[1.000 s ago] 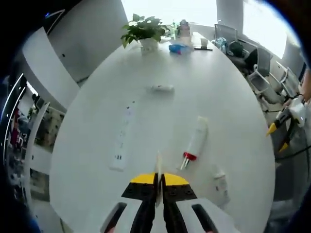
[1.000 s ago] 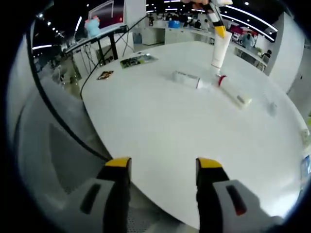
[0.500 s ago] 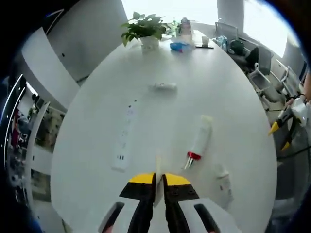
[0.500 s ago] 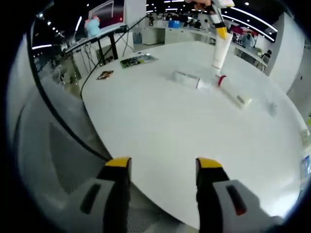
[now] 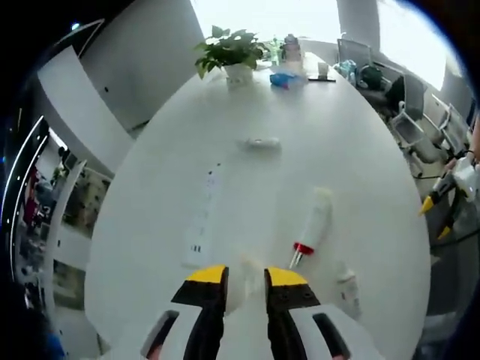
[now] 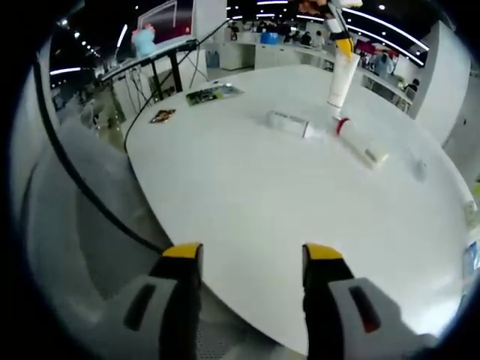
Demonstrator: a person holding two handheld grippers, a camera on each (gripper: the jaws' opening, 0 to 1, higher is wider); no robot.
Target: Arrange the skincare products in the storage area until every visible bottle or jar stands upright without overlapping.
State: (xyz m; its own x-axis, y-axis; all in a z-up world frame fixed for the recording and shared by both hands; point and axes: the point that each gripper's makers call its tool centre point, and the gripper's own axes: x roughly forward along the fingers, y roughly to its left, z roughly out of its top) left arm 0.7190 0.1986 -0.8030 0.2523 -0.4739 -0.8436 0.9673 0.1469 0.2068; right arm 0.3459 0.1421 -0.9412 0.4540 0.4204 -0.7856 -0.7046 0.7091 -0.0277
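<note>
A white tube (image 6: 339,79) stands upright on the white table (image 6: 247,195) at the far side. My left gripper (image 6: 337,26) hangs just above its top. In the left gripper view the left gripper (image 5: 245,274) is open, and the tube's blurred white top (image 5: 244,279) sits between the parted jaws. A white tube with a red cap (image 5: 311,231) lies flat to the right, also seen as the red-capped tube (image 6: 364,144). A small white bottle (image 5: 346,289) lies on its side, the same small bottle (image 6: 289,122). My right gripper (image 6: 251,255) is open over the near table edge, holding nothing.
A white power strip (image 5: 202,225) lies left of the tubes, and a small white item (image 5: 261,142) farther on. A potted plant (image 5: 234,52) and blue things stand at the far end. Leaflets (image 6: 214,92) lie near the table's edge. Chairs (image 5: 409,120) line one side.
The left gripper's jaws, pinched on the tube's top before, have parted. The tube still stands upright. The right gripper has not moved.
</note>
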